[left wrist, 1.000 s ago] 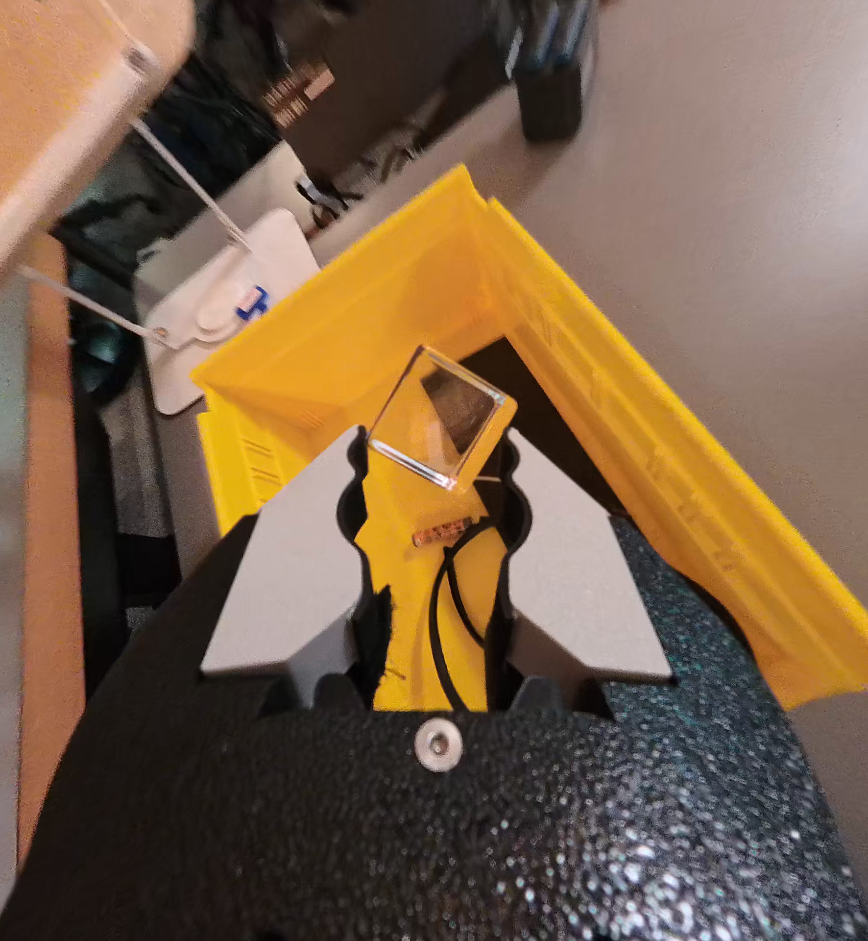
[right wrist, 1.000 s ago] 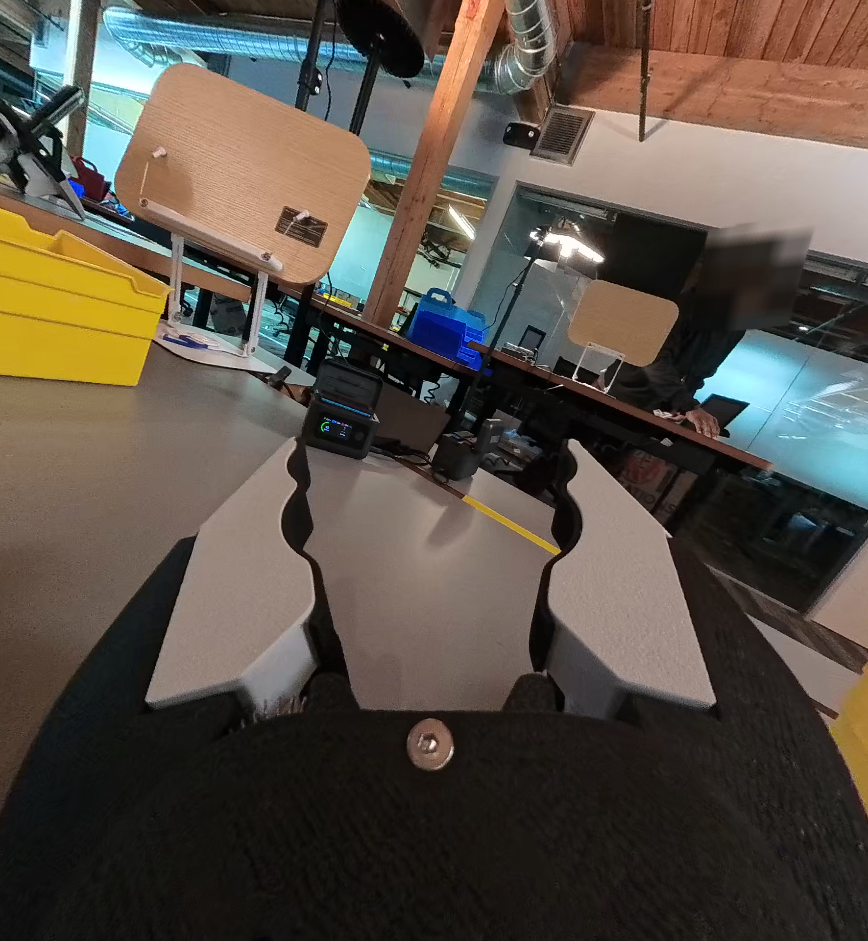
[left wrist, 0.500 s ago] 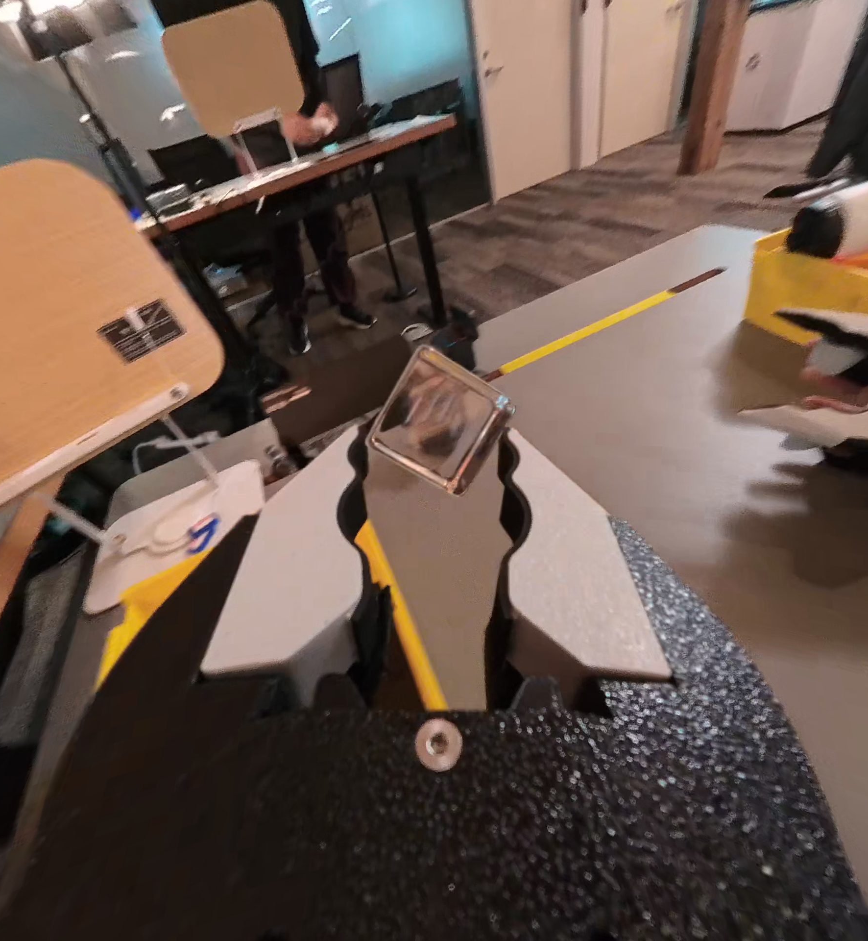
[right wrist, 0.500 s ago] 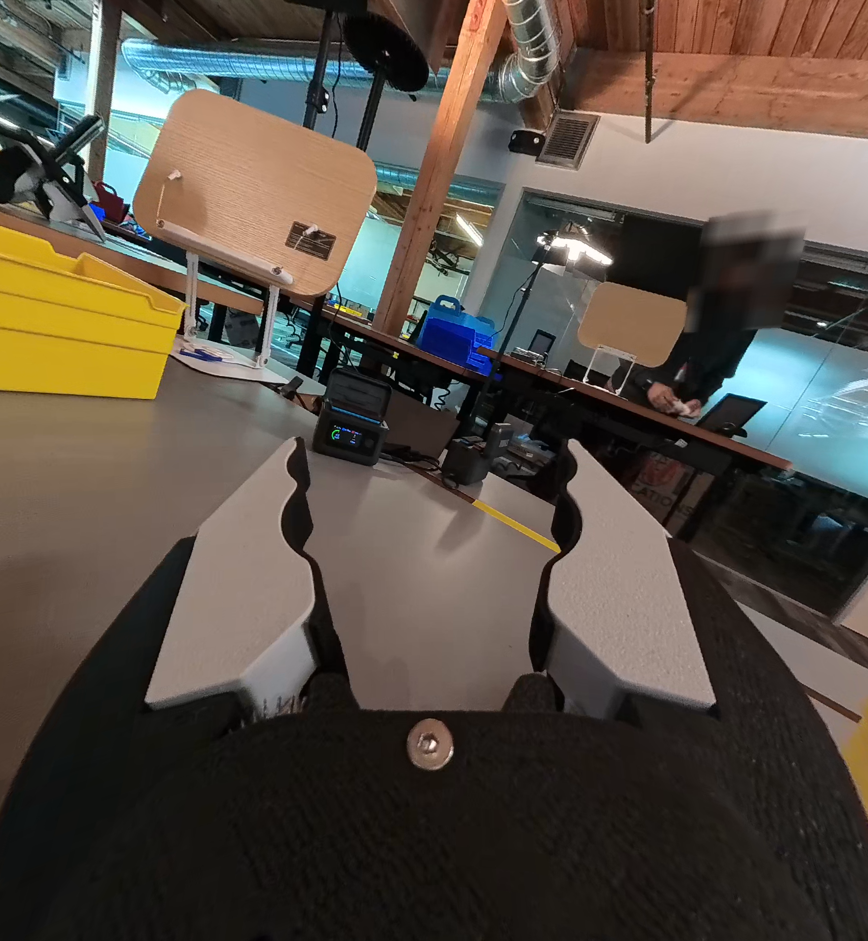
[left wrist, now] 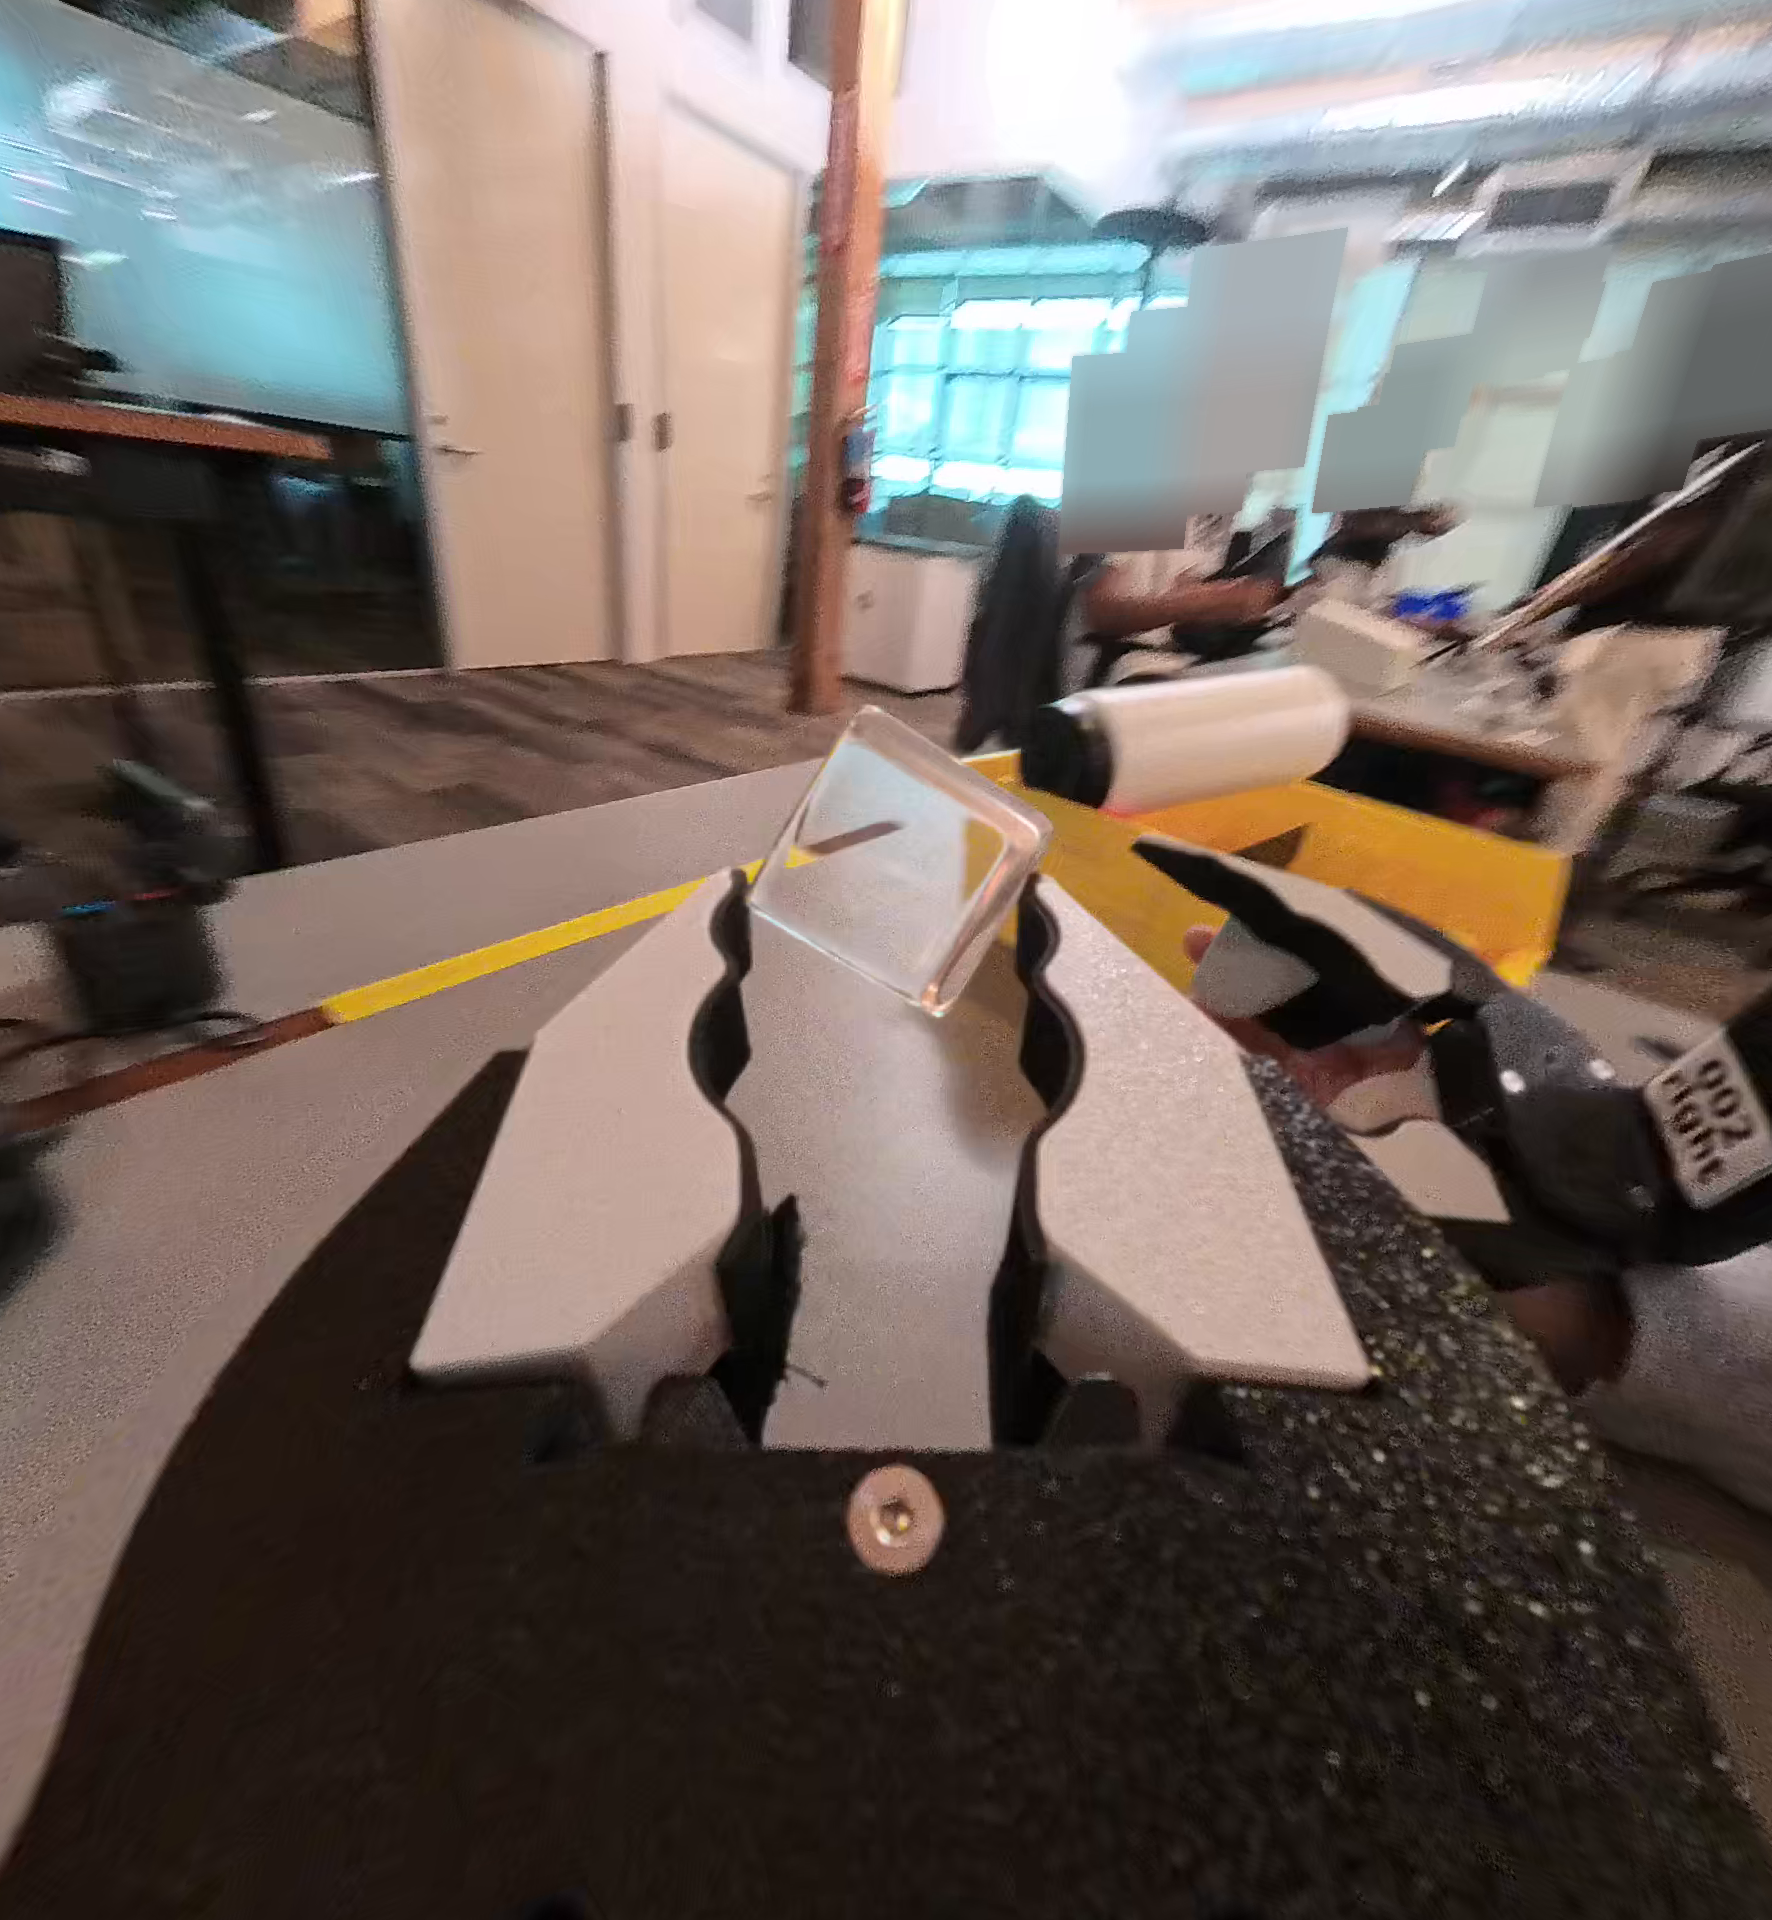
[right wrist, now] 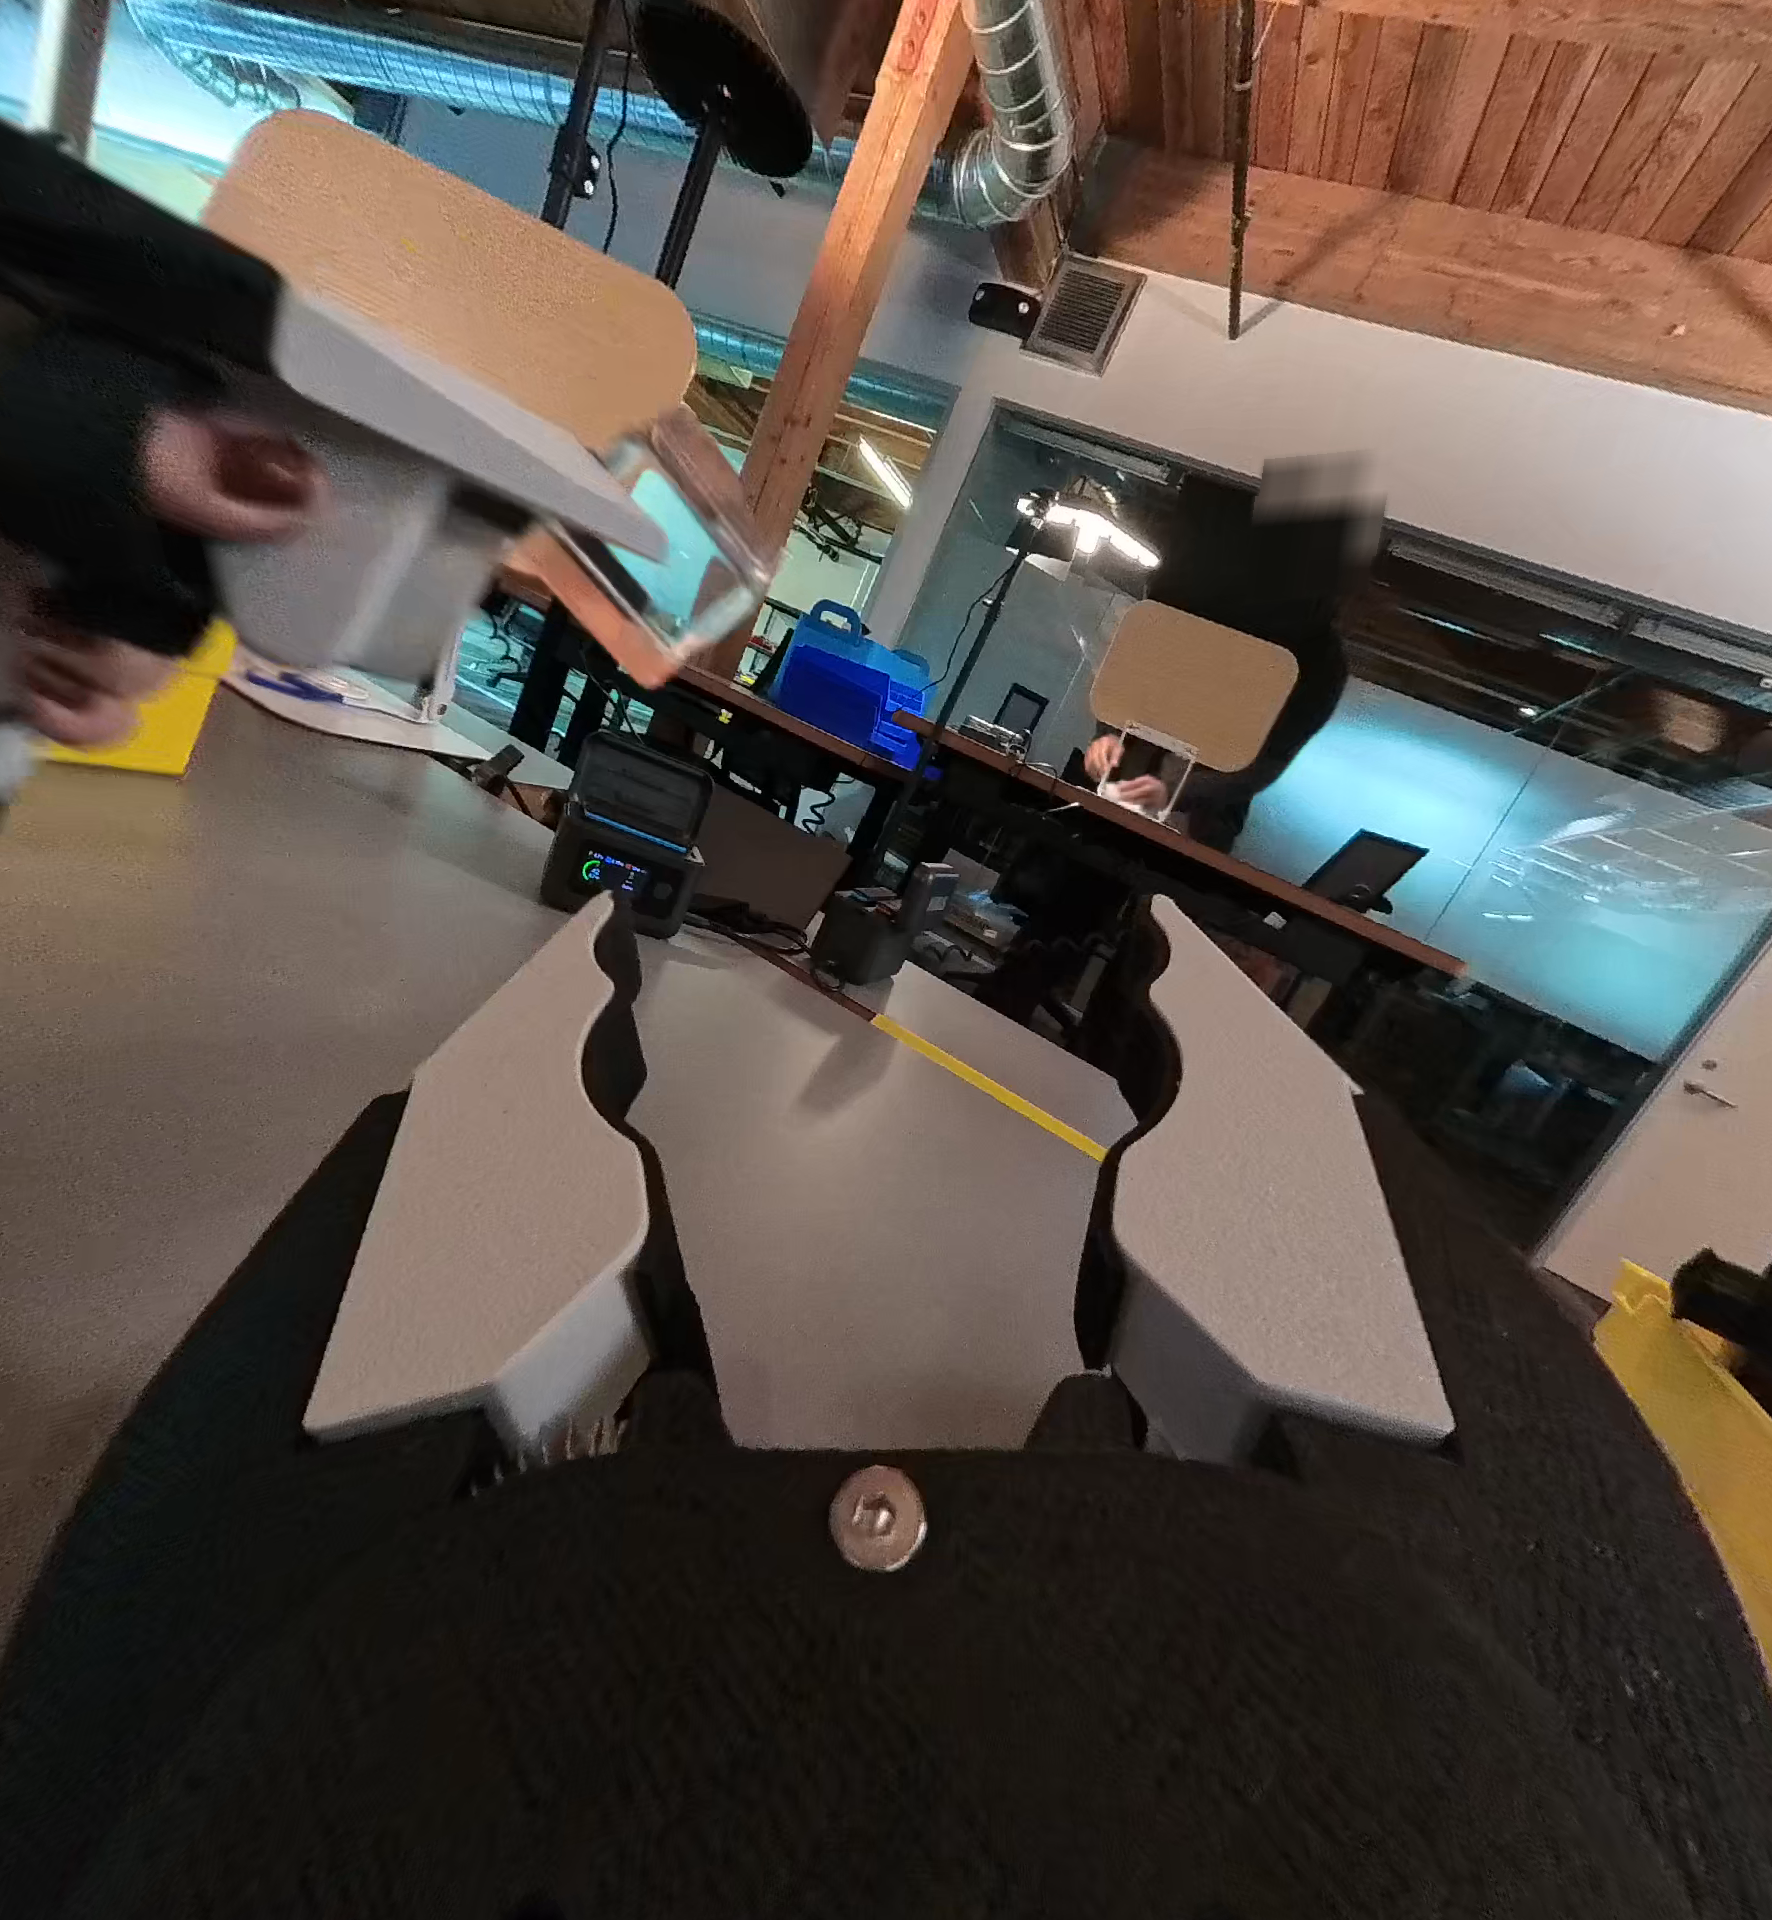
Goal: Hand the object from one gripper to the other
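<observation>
A clear square block (left wrist: pixel 892 852) is pinched between the fingertips of my left gripper (left wrist: pixel 882 909) and held tilted in the air above the grey table (left wrist: pixel 238 1195). My right gripper (right wrist: pixel 882 935) is open and empty, low over the table. In the right wrist view the left gripper (right wrist: pixel 633 582) comes in from the upper left with the block (right wrist: pixel 700 551) sticking out of its tips, above and left of my right fingers. In the left wrist view the right gripper (left wrist: pixel 1188 904), held by a gloved hand (left wrist: pixel 1547 1132), is just right of the block.
A yellow bin (left wrist: pixel 1433 883) with a white roll (left wrist: pixel 1183 738) above it stands behind the right gripper; its corner (right wrist: pixel 1734 1455) shows at lower right. A small black device (right wrist: pixel 622 842), a wooden board (right wrist: pixel 466 291) and a yellow tape line (right wrist: pixel 986 1081) lie ahead. People sit at far desks.
My left gripper has lifted the block out of a yellow bin and swung it right, close to my right gripper. The right gripper stays open and has tilted slightly.
</observation>
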`<action>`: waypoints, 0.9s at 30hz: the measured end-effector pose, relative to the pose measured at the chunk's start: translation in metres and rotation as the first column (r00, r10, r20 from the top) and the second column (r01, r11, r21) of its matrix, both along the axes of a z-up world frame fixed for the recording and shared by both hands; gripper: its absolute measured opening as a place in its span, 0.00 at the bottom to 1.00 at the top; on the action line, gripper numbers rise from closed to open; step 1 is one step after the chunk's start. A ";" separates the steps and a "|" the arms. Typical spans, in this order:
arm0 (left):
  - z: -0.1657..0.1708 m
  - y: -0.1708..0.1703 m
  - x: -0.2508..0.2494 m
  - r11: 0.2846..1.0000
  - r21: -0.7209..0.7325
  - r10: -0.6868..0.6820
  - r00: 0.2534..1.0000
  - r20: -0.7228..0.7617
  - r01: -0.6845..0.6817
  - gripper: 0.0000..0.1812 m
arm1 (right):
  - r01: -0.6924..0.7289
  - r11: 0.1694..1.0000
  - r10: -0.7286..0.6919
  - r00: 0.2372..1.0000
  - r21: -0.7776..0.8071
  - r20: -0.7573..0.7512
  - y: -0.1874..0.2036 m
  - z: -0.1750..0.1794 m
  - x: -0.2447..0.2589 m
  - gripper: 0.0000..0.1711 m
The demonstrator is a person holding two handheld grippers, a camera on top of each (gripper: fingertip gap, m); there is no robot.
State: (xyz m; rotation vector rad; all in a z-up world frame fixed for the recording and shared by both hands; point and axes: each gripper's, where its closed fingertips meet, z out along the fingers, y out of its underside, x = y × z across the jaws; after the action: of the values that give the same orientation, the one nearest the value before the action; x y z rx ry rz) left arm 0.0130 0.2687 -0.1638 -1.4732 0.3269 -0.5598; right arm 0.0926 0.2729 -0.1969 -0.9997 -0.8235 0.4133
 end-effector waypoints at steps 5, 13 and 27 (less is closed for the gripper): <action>-0.023 0.013 0.013 0.988 0.021 -0.156 0.979 0.135 0.154 0.27 | 0.005 1.000 -0.006 0.999 0.022 0.040 -0.002 -0.003 -0.005 0.54; -0.043 0.009 0.028 0.973 -0.003 -0.228 0.960 0.163 0.232 0.27 | 0.067 0.997 -0.068 0.996 0.022 0.057 0.007 -0.006 -0.003 0.53; -0.044 -0.004 0.035 0.893 -0.064 -0.397 0.846 0.355 0.446 0.27 | -0.083 0.991 0.073 0.993 0.106 0.093 -0.016 -0.004 -0.021 0.52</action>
State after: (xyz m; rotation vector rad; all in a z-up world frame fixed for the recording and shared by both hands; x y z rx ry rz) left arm 0.0480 0.2645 -0.2082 -1.4160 0.3509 -1.1991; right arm 0.0720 0.2570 -0.2006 -0.8906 -0.9581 0.3880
